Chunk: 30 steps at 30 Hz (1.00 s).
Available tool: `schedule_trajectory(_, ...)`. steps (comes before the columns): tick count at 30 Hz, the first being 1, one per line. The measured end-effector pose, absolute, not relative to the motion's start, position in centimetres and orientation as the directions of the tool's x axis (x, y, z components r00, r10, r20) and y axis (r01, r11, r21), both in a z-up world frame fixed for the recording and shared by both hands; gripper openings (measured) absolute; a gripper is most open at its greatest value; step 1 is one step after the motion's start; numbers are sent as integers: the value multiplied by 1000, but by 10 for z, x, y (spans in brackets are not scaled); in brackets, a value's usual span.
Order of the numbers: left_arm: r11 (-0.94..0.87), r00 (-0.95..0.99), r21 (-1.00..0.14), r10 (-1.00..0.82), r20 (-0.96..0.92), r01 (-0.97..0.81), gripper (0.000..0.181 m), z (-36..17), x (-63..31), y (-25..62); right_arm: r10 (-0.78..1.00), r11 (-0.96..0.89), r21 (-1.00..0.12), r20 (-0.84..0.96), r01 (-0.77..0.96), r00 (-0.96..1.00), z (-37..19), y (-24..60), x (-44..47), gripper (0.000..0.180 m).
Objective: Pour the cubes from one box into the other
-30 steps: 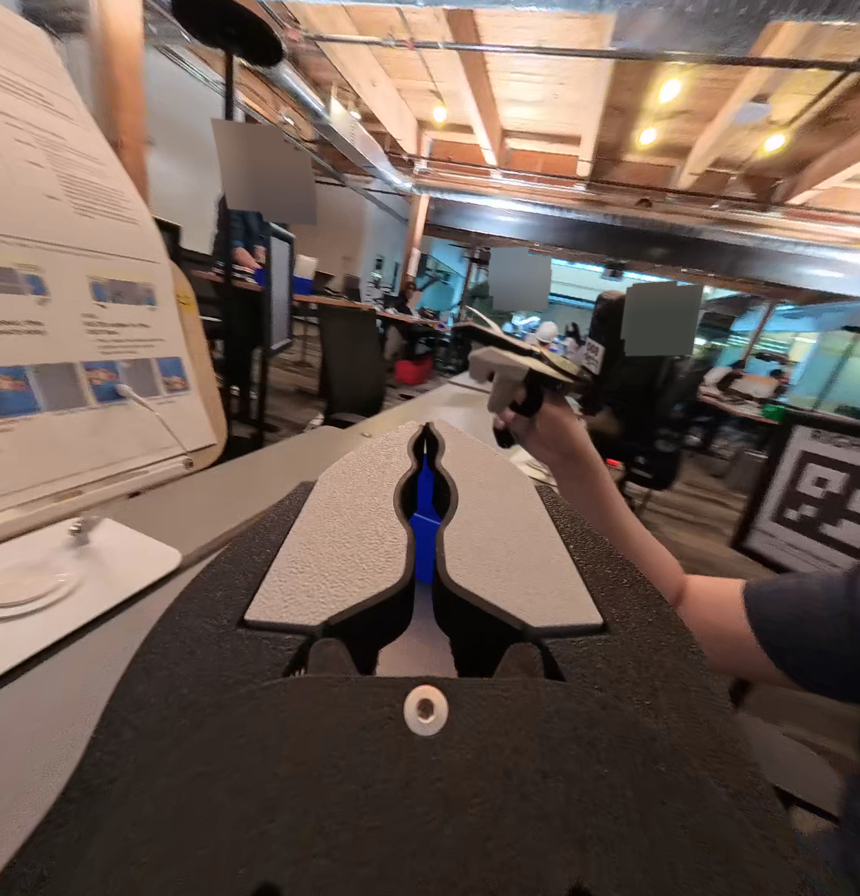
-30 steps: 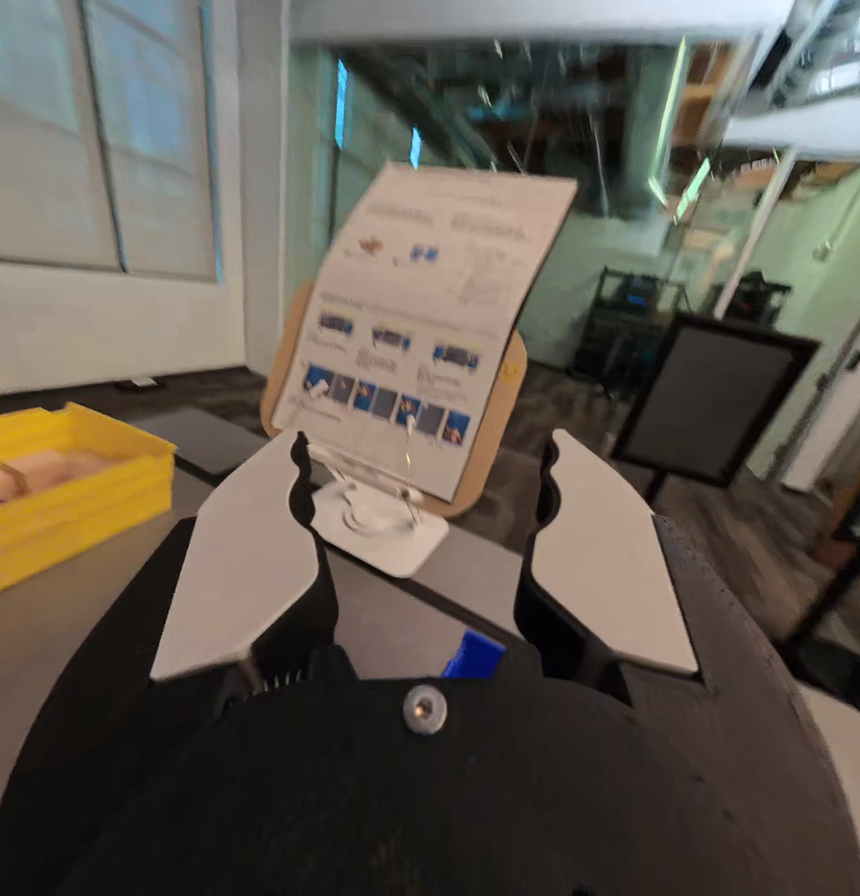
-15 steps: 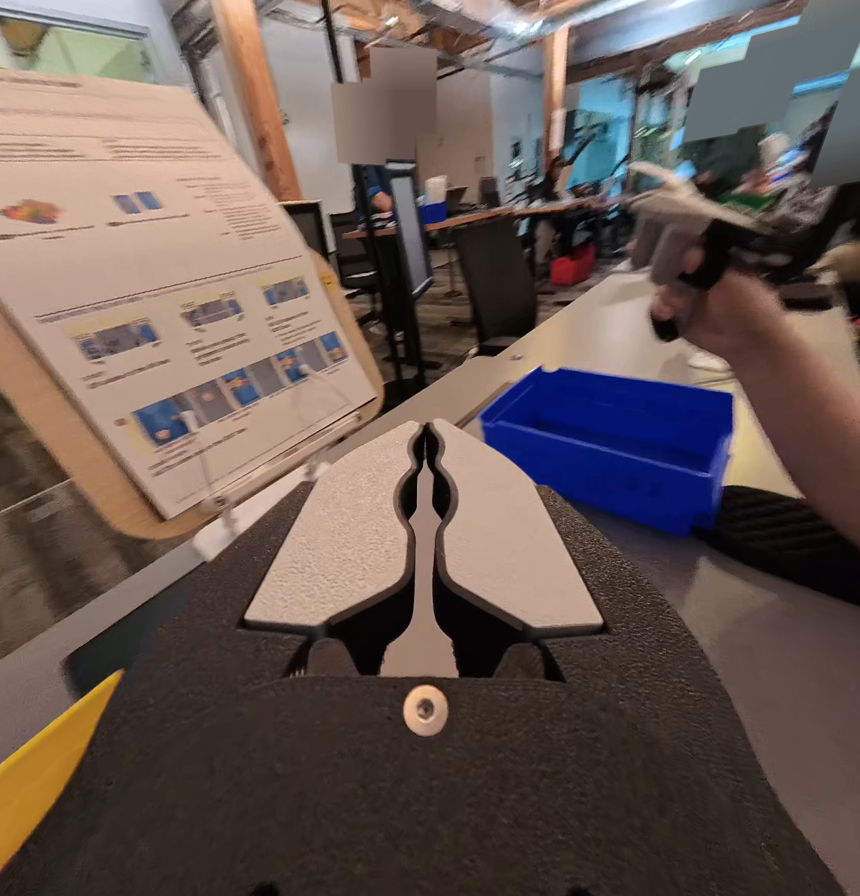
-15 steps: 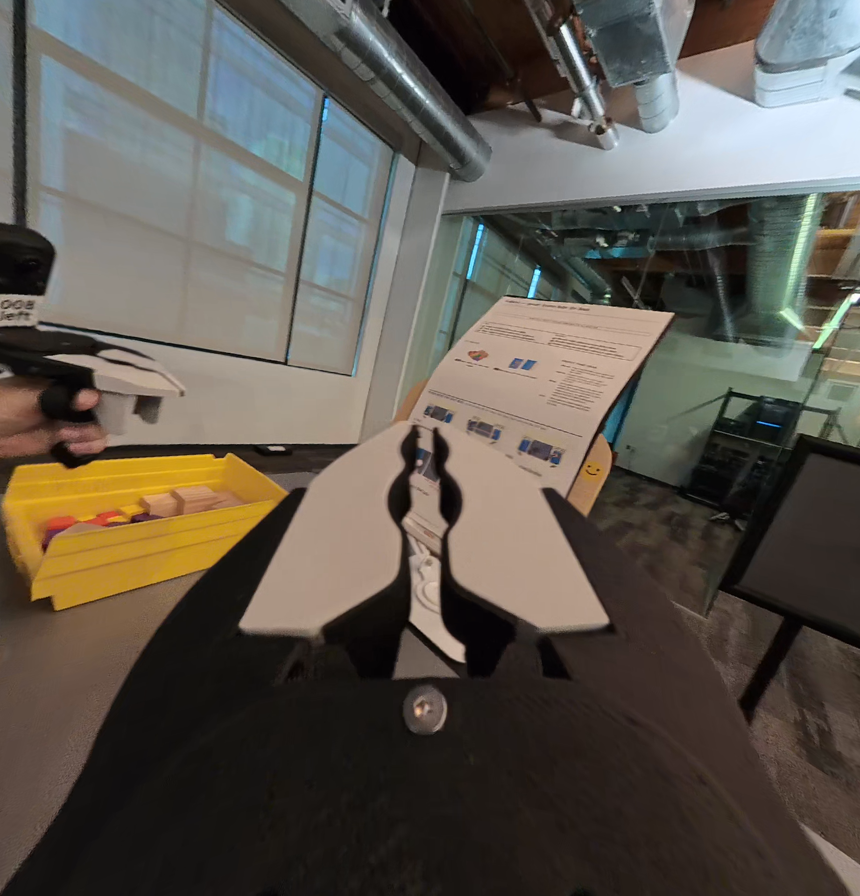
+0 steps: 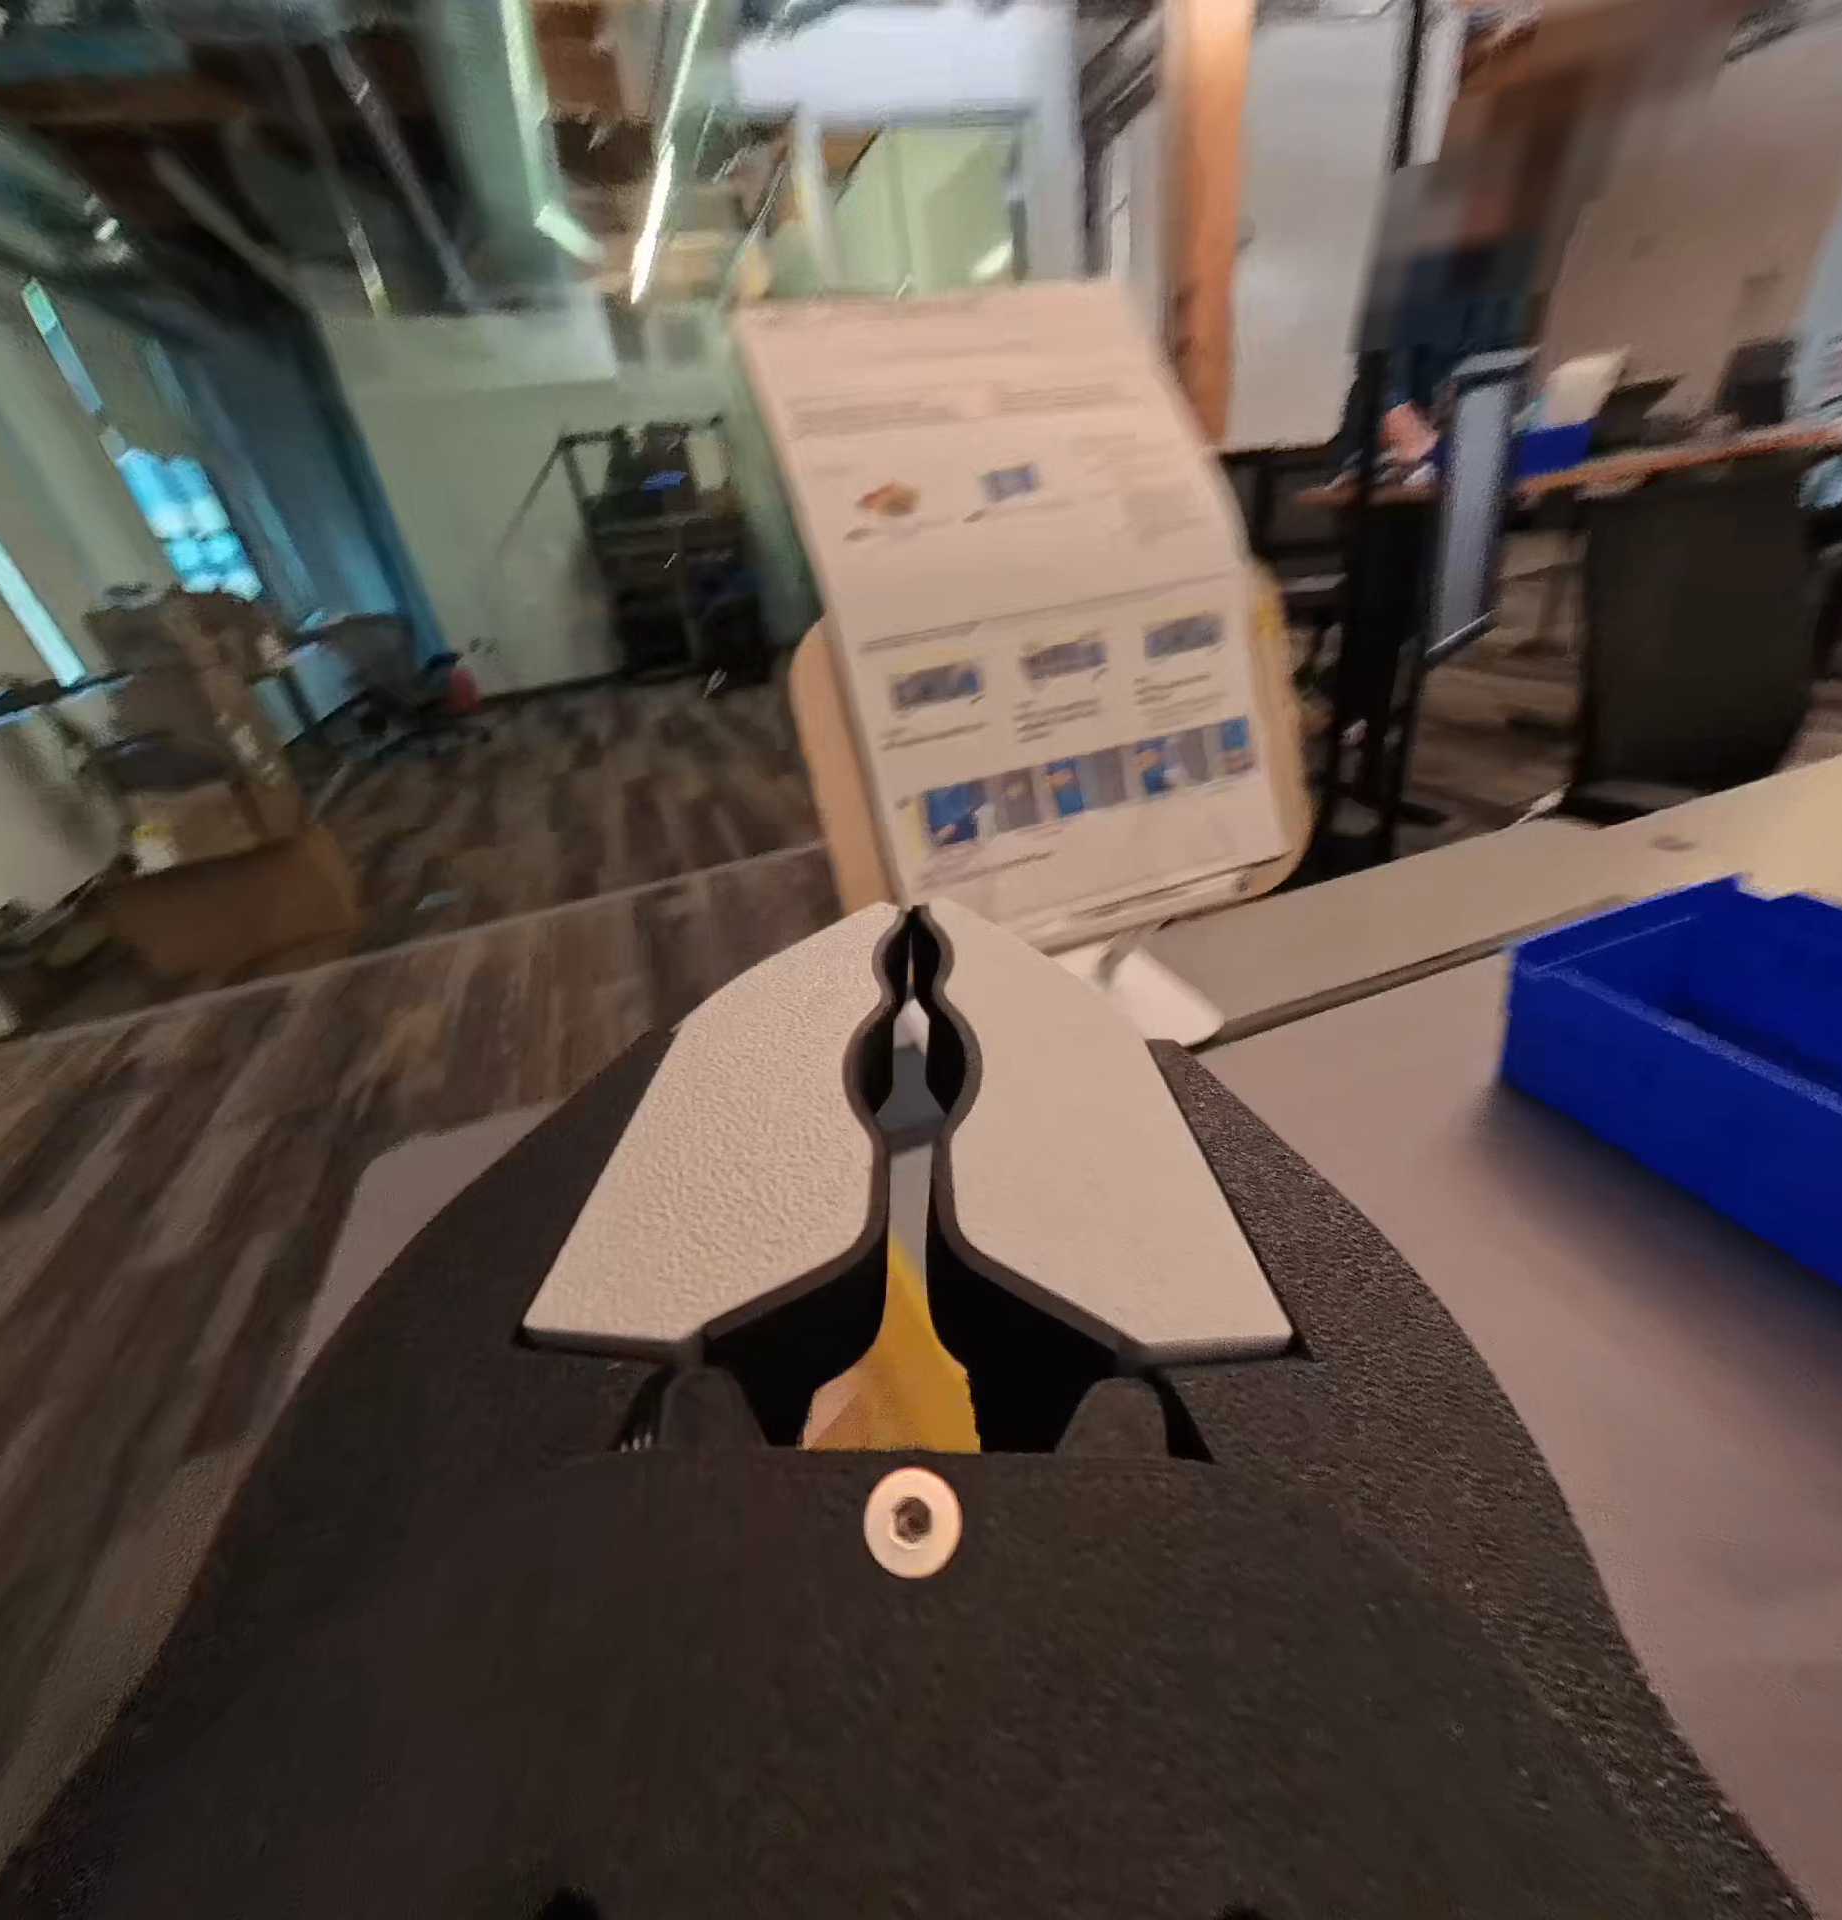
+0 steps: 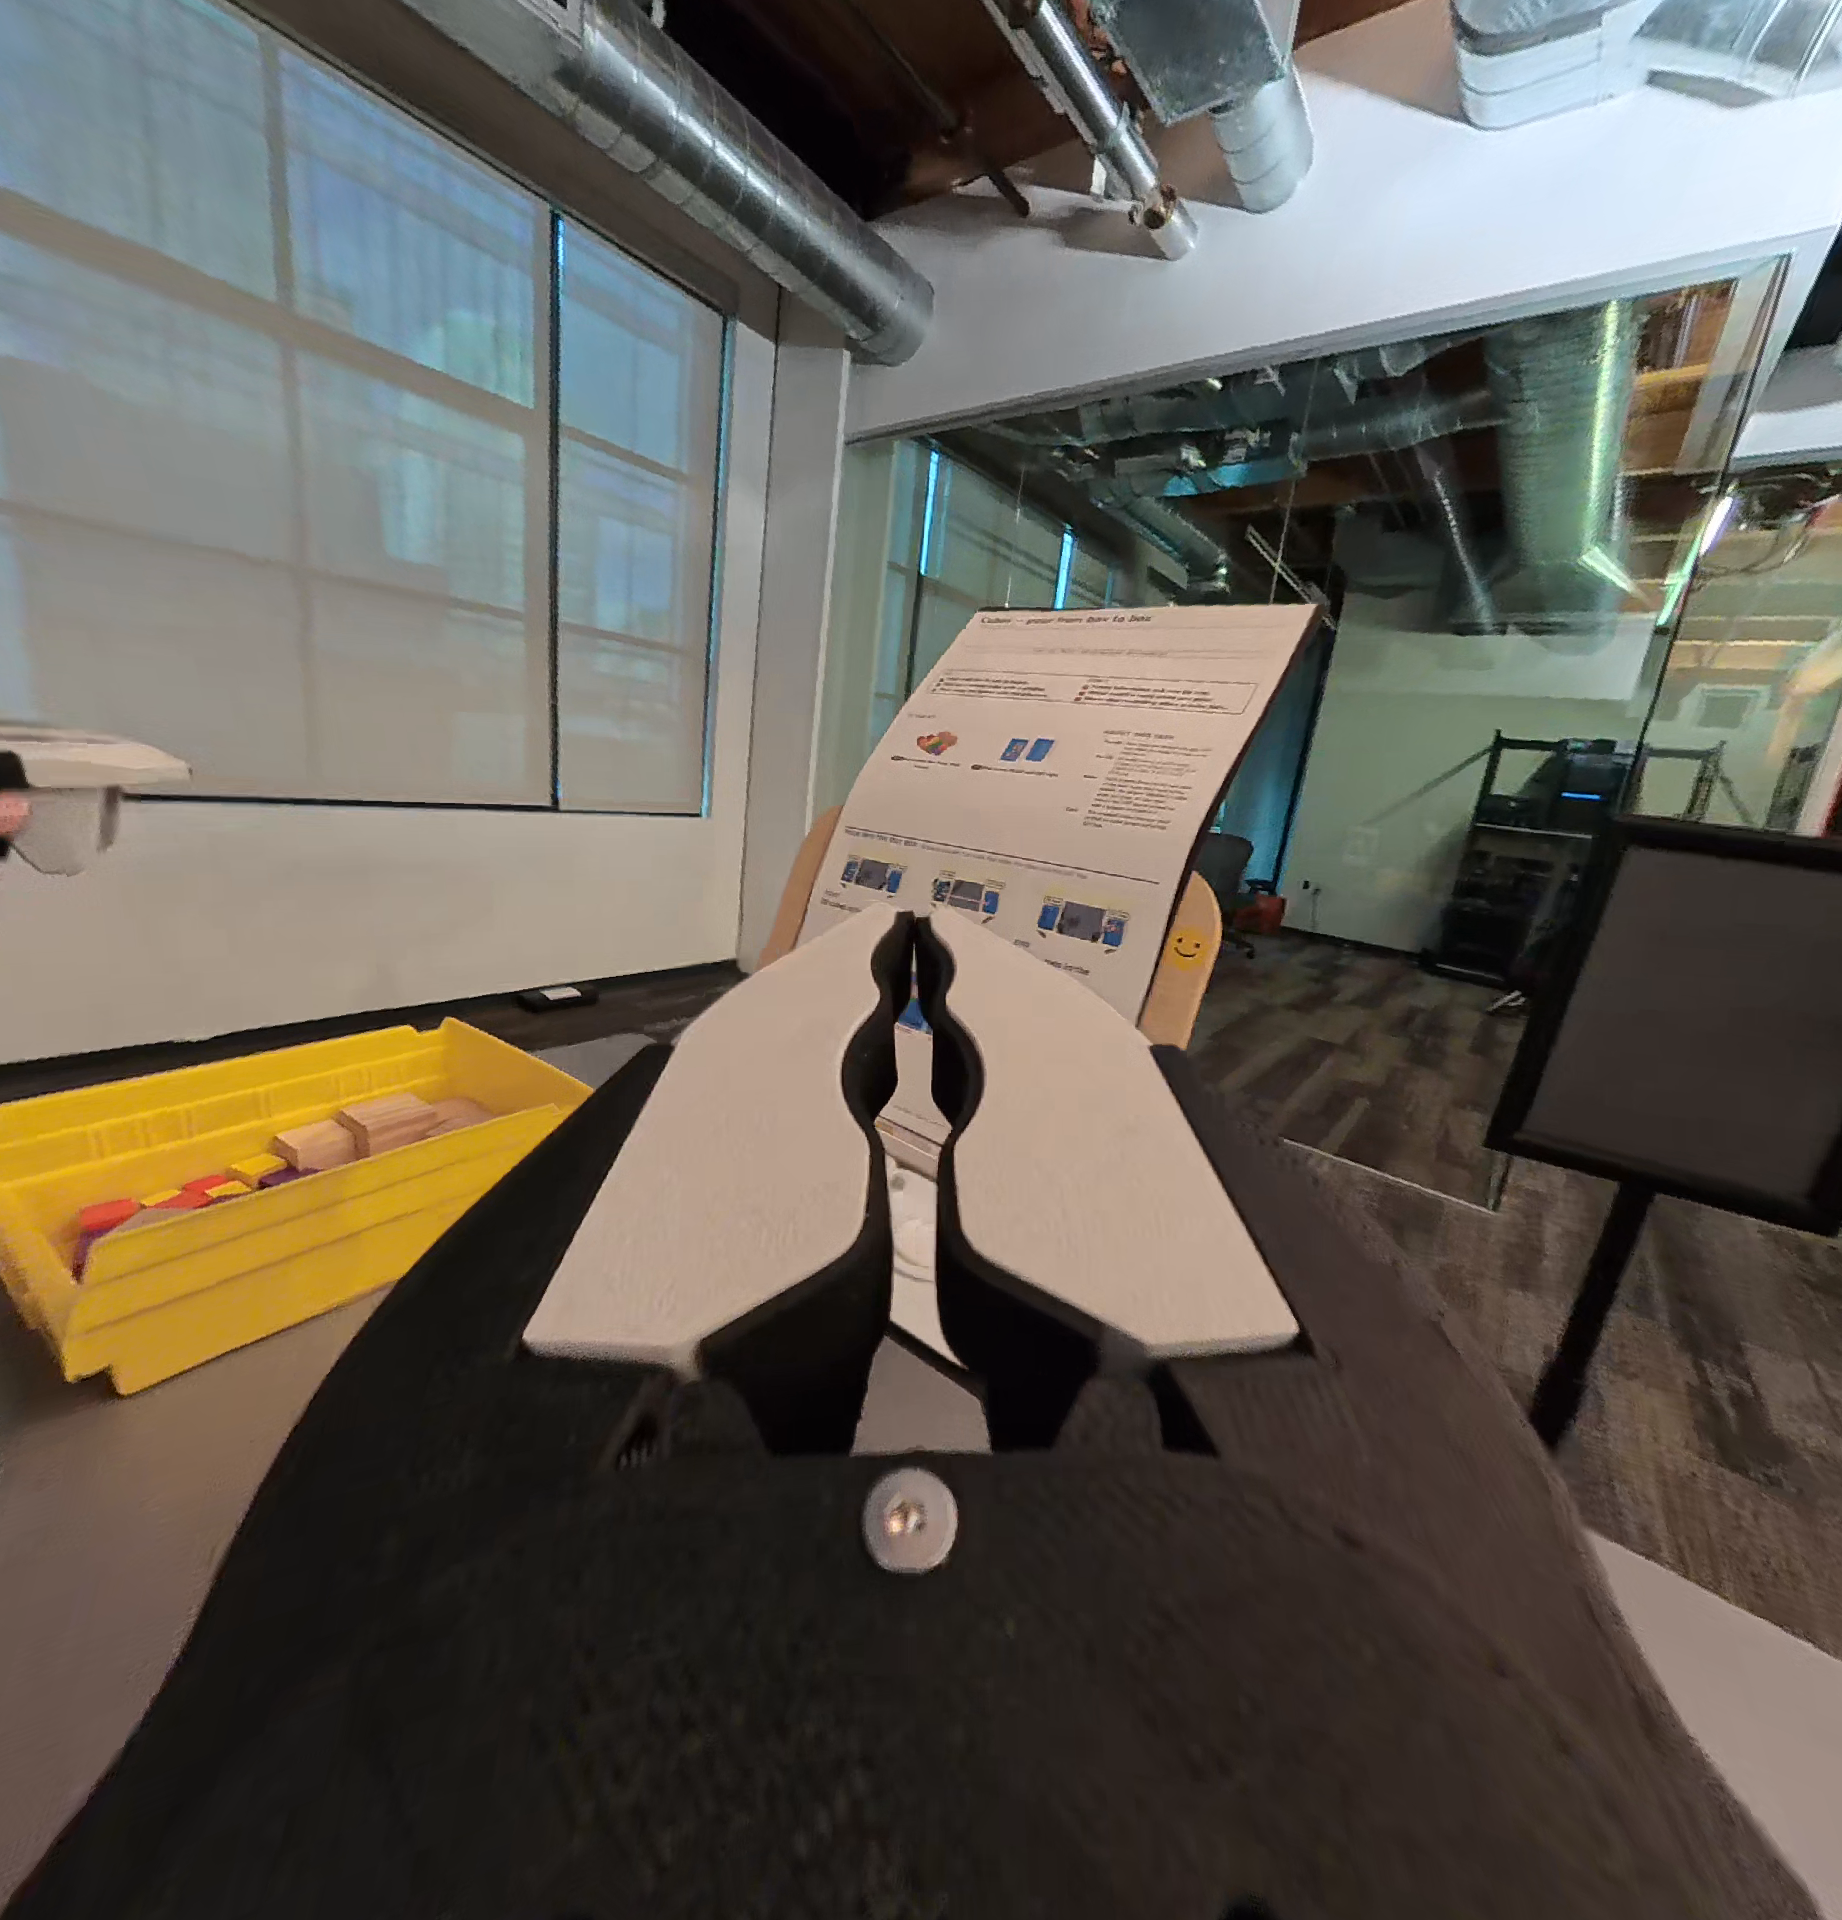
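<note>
A yellow box (image 6: 273, 1236) holding several coloured and plain wooden cubes (image 6: 377, 1127) sits on the grey table at the left of the right wrist view. An empty-looking blue box (image 5: 1706, 1070) sits on the table at the right of the left wrist view. My left gripper (image 5: 915, 916) is shut and empty, above the table's far-left part. A strip of yellow (image 5: 896, 1382) shows below it between its fingers. My right gripper (image 6: 915, 920) is shut and empty, held above the table to the right of the yellow box. The left gripper also shows in the right wrist view (image 6: 65, 779), high above the yellow box.
An instruction sheet on a wooden stand (image 6: 1052, 790) stands at the table's far edge, also in the left wrist view (image 5: 1042, 665). A black sign board (image 6: 1717, 1018) stands on the floor to the right. The table edge and floor lie left of my left gripper.
My left gripper has swung left, so the blue box slid to the view's right edge and yellow now shows under it. My right gripper closed a second ago and has held nearly still since.
</note>
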<state>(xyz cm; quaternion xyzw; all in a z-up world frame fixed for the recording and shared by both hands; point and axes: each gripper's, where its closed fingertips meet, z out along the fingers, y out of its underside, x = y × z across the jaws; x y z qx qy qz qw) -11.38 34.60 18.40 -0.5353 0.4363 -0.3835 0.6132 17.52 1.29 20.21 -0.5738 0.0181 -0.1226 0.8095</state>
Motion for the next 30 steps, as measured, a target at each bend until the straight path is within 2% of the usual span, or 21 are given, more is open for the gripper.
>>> schedule_trajectory(4,-4,479,-984,-874,-83,-178,14,153,-147,425,-340,267,-919,191,289,921,207,5,182,0)
schedule_trajectory(6,-85,533,-969,-844,-55,-234,24,137,-173,463,-326,257,-922,199,289,924,207,8,179,0)
schedule_trajectory(9,-256,610,-886,-792,-37,-386,43,97,-217,515,-320,204,-948,171,244,932,198,13,185,1)
schedule_trajectory(10,-304,619,-852,-785,-29,-426,43,82,-229,525,-324,179,-953,178,245,929,194,15,187,1)
schedule_trajectory(14,-468,655,-773,-750,92,-428,46,37,-253,539,-385,68,-957,236,282,892,179,21,199,7)
schedule_trajectory(16,-545,680,-707,-723,123,-451,60,14,-261,540,-395,26,-959,248,281,884,172,24,202,12)
schedule_trajectory(19,-606,706,-644,-694,140,-467,68,-8,-268,542,-379,2,-965,241,262,893,166,28,201,15)
schedule_trajectory(24,-684,723,-550,-663,196,-479,72,-38,-267,533,-374,-29,-969,238,245,896,160,29,204,19)
schedule_trajectory(27,-703,708,-511,-667,232,-495,70,-51,-256,525,-372,-52,-972,231,228,899,155,31,206,19)
schedule_trajectory(30,-687,701,-486,-687,192,-540,64,-60,-247,522,-369,-68,-971,239,230,898,153,33,206,20)
